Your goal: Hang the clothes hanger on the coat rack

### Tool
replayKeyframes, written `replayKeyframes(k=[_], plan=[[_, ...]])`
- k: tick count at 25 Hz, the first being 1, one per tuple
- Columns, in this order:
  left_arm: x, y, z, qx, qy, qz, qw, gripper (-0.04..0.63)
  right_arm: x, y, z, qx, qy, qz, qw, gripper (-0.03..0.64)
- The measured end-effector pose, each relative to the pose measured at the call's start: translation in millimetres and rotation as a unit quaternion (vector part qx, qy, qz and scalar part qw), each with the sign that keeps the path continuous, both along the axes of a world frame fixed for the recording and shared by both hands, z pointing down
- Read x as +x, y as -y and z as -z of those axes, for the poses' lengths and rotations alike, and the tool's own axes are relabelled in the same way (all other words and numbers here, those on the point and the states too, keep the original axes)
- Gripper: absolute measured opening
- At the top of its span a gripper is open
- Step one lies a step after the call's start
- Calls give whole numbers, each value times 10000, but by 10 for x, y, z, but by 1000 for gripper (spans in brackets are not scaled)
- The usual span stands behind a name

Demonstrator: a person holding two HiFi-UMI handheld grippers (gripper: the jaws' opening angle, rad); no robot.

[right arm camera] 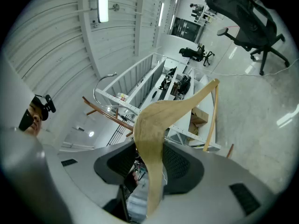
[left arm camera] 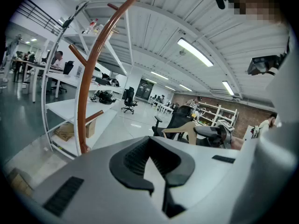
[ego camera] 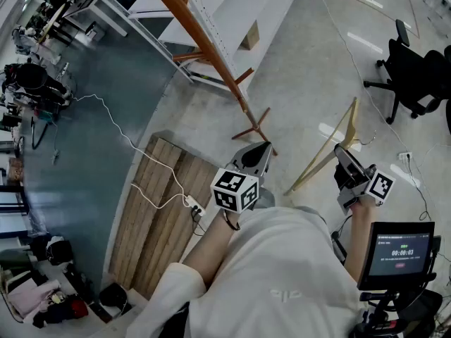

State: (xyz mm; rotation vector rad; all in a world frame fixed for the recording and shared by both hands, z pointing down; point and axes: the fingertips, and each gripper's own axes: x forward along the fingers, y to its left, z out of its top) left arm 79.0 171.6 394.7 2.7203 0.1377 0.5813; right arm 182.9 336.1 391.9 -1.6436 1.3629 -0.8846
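The coat rack (ego camera: 204,44) is a curved orange-brown wooden pole with short pegs, and its feet rest on the floor just beyond my left gripper. In the left gripper view the coat rack (left arm camera: 88,87) rises at the left. My left gripper (ego camera: 255,155) points at its base, and this gripper (left arm camera: 152,164) is shut and holds nothing. My right gripper (ego camera: 345,166) is shut on the pale wooden clothes hanger (ego camera: 328,150), which slants up and away from it. In the right gripper view the hanger (right arm camera: 159,120) runs between the pads of that gripper (right arm camera: 152,164). The hanger (left arm camera: 187,127) hangs apart from the rack.
A white shelf unit (ego camera: 232,5) stands behind the rack with a cardboard box (left arm camera: 70,130) on its low shelf. A wooden pallet (ego camera: 162,217) with a power strip (ego camera: 194,206) and white cable lies at the left. Black office chairs (ego camera: 409,76) stand at the right, with a screen on a stand (ego camera: 398,252) near me.
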Motion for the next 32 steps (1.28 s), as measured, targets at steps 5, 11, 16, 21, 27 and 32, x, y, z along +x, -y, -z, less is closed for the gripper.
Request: replayKeyframes(k=[5, 11, 16, 21, 27, 32], plan=[[168, 509, 231, 182, -5, -233, 9996, 6, 125, 642, 171, 149, -84, 68, 9998, 192], [352, 939, -38, 87, 158, 44, 9998, 6, 422, 1326, -149, -9, 131, 476, 9988, 192], [379, 1091, -6, 18, 235, 501, 9985, 6, 529, 1764, -180, -212, 213, 1142, 9930, 192], [263, 1222, 15, -106, 282, 1024, 9943, 7, 485, 2205, -235, -420, 286, 1826, 9819, 192], [180, 1556, -237, -354, 507, 1780, 9821, 6, 517, 2947, -537, -798, 297, 2782, 9568, 192], [132, 1753, -594, -528, 648, 2415, 9668, 6, 538, 3453, -995, -1097, 301, 3466, 9311, 192]])
